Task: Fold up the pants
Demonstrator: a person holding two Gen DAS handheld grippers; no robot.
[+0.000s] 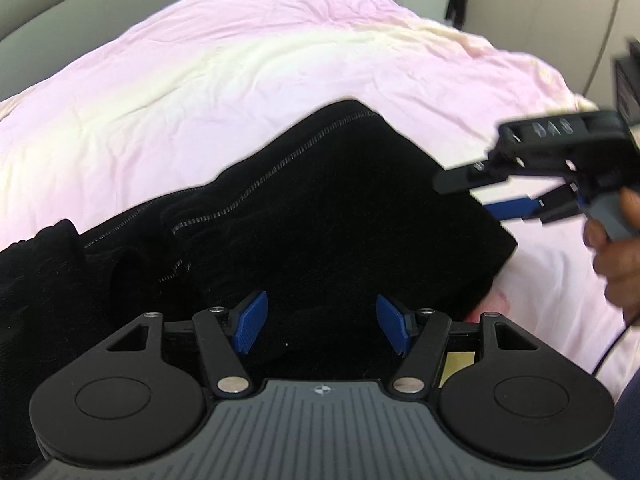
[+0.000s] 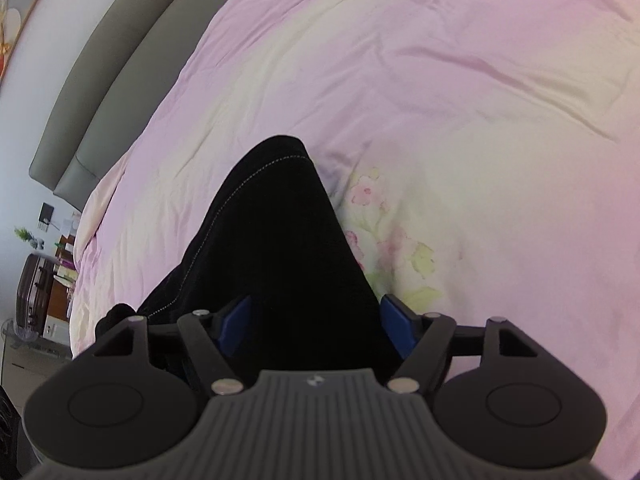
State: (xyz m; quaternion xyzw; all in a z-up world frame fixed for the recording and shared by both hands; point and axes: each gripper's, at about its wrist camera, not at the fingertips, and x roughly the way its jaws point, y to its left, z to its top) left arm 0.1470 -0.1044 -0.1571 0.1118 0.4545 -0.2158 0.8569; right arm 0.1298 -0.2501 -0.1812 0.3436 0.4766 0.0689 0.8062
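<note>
Black pants [image 1: 320, 208] with a pale stitched side seam lie in a folded bundle on a pink and cream bed cover [image 1: 200, 92]. My left gripper [image 1: 320, 326] is open, its blue pads apart just above the near part of the pants. My right gripper [image 1: 476, 192] reaches in from the right and touches the pants' right edge; it looks open. In the right wrist view the pants [image 2: 280, 232] run away from my right gripper [image 2: 316, 326], whose blue pads stand wide on either side of the cloth.
A grey padded headboard [image 2: 120, 60] borders the bed. A suitcase [image 2: 34, 292] and cluttered shelves stand beyond the bed's edge. A floral print [image 2: 384, 240] marks the cover beside the pants. A dark cabinet [image 1: 628, 84] stands at the far right.
</note>
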